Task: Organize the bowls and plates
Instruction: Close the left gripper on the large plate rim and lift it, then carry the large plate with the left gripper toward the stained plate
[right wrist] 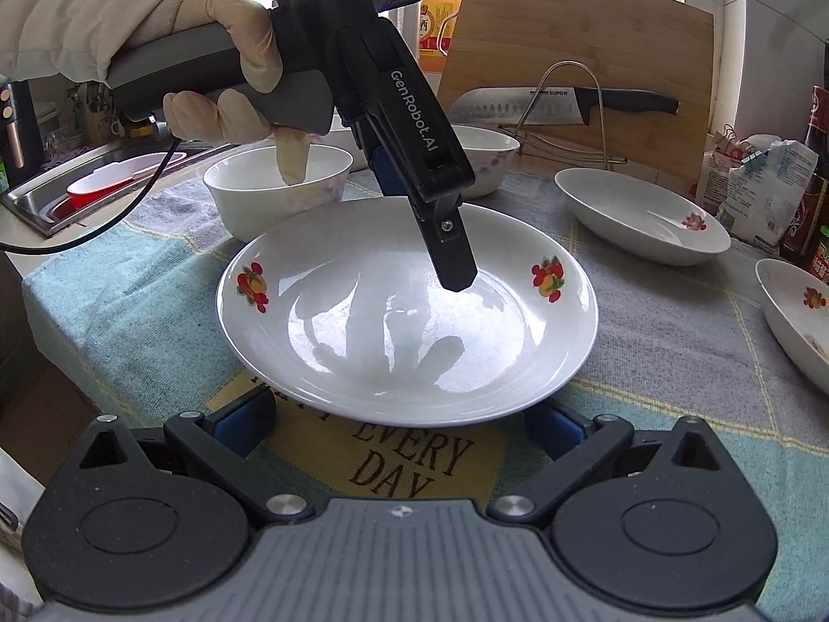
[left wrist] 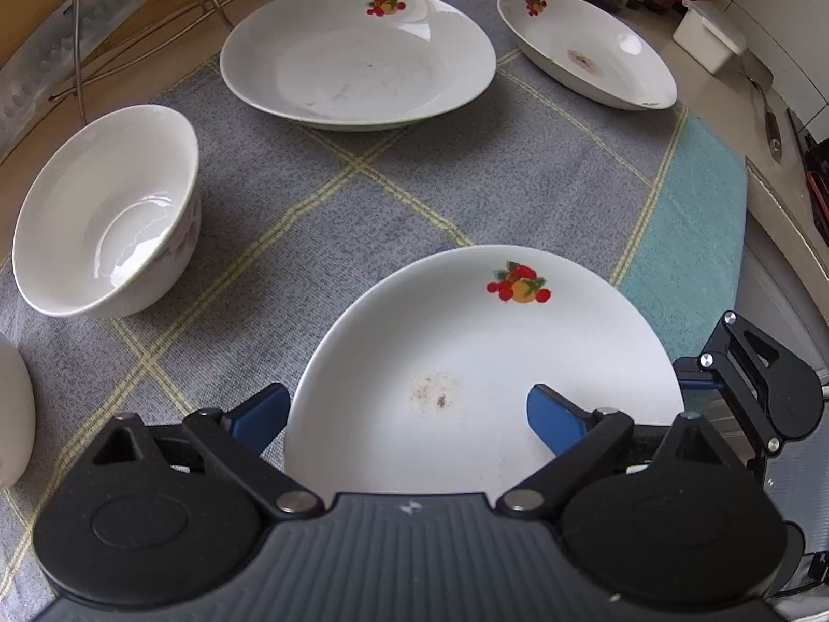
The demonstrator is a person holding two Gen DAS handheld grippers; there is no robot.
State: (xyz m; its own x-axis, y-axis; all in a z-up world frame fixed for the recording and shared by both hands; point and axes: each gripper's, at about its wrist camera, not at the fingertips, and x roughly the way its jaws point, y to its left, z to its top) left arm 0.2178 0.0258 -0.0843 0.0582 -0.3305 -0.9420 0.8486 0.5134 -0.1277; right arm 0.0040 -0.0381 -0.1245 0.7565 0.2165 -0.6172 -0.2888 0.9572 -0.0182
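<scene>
Three white plates with fruit motifs are seen in the left wrist view on a grey checked cloth [left wrist: 414, 181] covering the surface: a near plate [left wrist: 466, 342] close to the cloth's teal right edge, a second plate [left wrist: 357, 57] toward the far edge, and a third plate [left wrist: 585, 46] at the far right corner. A white bowl [left wrist: 109, 207] is set near the left edge, and a broad stretch of bare cloth is left open between it and the plates. Bottles and a white box are lined up beyond the far edge, and a cutting board [right wrist: 575, 52] with a knife [right wrist: 559, 103] is propped behind. The left hand-held gripper [left wrist: 409, 414] is held with its blue fingers wide apart astride the near plate's left rim, one inside and one outside, not pressing it. The right hand-held gripper [right wrist: 399, 427] is also spread wide, nothing gripped, at that plate's near rim. A gloved hand [right wrist: 228, 52] is seen on the left tool's handle.
</scene>
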